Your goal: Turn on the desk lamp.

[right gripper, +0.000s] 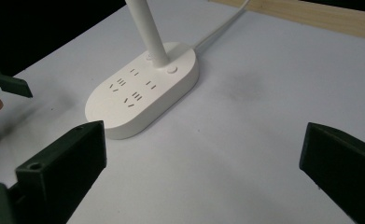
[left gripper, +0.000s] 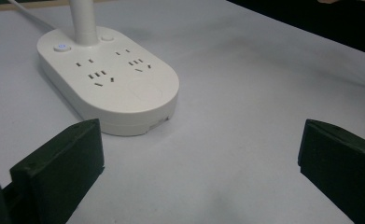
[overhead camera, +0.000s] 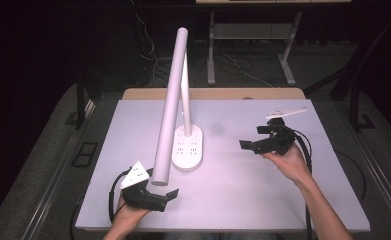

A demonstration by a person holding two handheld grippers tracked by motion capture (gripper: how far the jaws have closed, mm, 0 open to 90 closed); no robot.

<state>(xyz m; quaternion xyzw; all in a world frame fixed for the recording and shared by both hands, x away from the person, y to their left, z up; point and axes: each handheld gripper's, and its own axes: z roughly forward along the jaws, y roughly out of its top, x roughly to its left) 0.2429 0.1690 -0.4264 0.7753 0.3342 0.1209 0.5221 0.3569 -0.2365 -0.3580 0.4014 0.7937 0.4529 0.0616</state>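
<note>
One bench (overhead camera: 263, 200) carries everything: a flat rectangular top with a matte, pale grey-white surface, and a strip of light wood along its far edge.

One desk lamp (overhead camera: 172, 100) stands left of the bench's middle. It is smooth white plastic. Its long head is a round tube that slants from high at the back down toward the person, its lower end hanging above the bench in front of the base. A thinner round stem rises from the base (overhead camera: 188, 147), which is a low oval slab with rounded edges lying flat on the bench. In the left gripper view the base (left gripper: 119, 88) shows four groups of socket slots on its top and two small round buttons beside the stem. One white cord (right gripper: 222, 23) runs from the back of the base toward the wooden edge.

Two grippers are in hand, both black, blocky and hard-edged, each with two flat rectangular jaws. The left gripper (overhead camera: 172, 194) rests low at the near left of the bench, just in front of the lamp head's lower end, its jaws spread wide with nothing between them. The right gripper (overhead camera: 255, 137) is held right of the base, well apart from it, jaws also spread wide and holding nothing.
</note>
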